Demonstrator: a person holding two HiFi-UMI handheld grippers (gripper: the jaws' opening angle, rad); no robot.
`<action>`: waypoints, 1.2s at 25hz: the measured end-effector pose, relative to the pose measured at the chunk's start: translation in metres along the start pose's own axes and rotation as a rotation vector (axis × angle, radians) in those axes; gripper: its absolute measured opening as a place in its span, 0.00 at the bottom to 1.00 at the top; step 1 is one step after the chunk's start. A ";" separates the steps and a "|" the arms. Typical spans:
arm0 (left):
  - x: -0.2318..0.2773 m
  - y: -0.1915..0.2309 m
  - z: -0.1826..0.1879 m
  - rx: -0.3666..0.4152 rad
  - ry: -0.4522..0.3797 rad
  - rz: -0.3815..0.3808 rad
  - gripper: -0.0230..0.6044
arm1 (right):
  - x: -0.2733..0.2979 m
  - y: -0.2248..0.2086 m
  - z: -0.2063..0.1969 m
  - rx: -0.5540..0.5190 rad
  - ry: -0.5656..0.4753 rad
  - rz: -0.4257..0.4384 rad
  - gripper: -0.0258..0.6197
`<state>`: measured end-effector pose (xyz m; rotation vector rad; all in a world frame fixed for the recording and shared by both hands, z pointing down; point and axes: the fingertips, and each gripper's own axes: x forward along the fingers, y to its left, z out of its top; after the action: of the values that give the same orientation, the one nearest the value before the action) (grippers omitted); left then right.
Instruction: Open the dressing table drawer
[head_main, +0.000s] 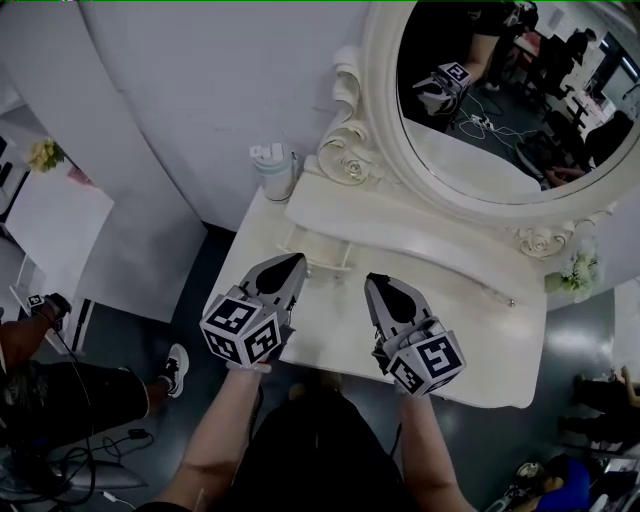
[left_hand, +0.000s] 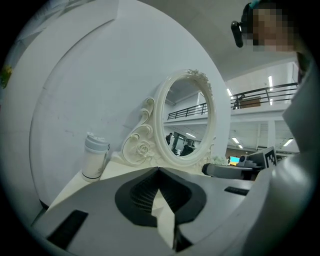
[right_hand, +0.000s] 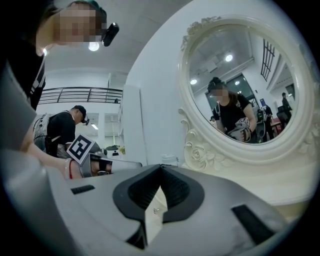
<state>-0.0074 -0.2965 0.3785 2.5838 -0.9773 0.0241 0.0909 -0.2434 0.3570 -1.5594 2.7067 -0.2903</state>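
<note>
Both of our grippers hover over the near edge of the dressing table (head_main: 500, 335), side by side and apart. We see the left gripper (head_main: 297, 260) with its jaws closed tip to tip and nothing between them. The right gripper (head_main: 373, 279) is closed the same way and carries nothing.

We look down on a cream-white tabletop, glossy and mostly bare, with a curved front edge. At the back stands a large oval mirror (head_main: 500, 100) in a carved cream frame with scrolls and roses at its foot. It reflects a dim hall with people and one marker cube. A white lidded bottle (head_main: 275, 170) stands upright at the back left corner, beside the frame's scroll. A small sprig of pale flowers (head_main: 578, 272) sits at the right end of the table. Behind the table is a plain white partition wall (head_main: 200, 90), and under it a dark floor (head_main: 215, 290) with cables trailing at the lower left. A person (head_main: 70, 395) sits on the left, one shoe stretched towards the table.

A low raised tier runs under the mirror. At its left end we make out a small drawer (head_main: 322, 258), cream like the rest, just beyond the left gripper's tips and not touched by them. We cannot tell if it is pulled out at all
</note>
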 end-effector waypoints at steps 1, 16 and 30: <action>-0.002 -0.004 0.005 0.002 -0.010 -0.005 0.04 | -0.002 0.001 0.005 -0.003 -0.003 0.000 0.04; -0.029 -0.038 0.054 0.047 -0.091 -0.039 0.04 | -0.022 0.020 0.052 -0.028 -0.078 0.010 0.04; -0.053 -0.049 0.080 0.019 -0.153 -0.070 0.04 | -0.024 0.042 0.082 -0.068 -0.122 0.042 0.04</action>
<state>-0.0256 -0.2576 0.2799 2.6675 -0.9420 -0.1866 0.0752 -0.2151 0.2678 -1.4814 2.6778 -0.1001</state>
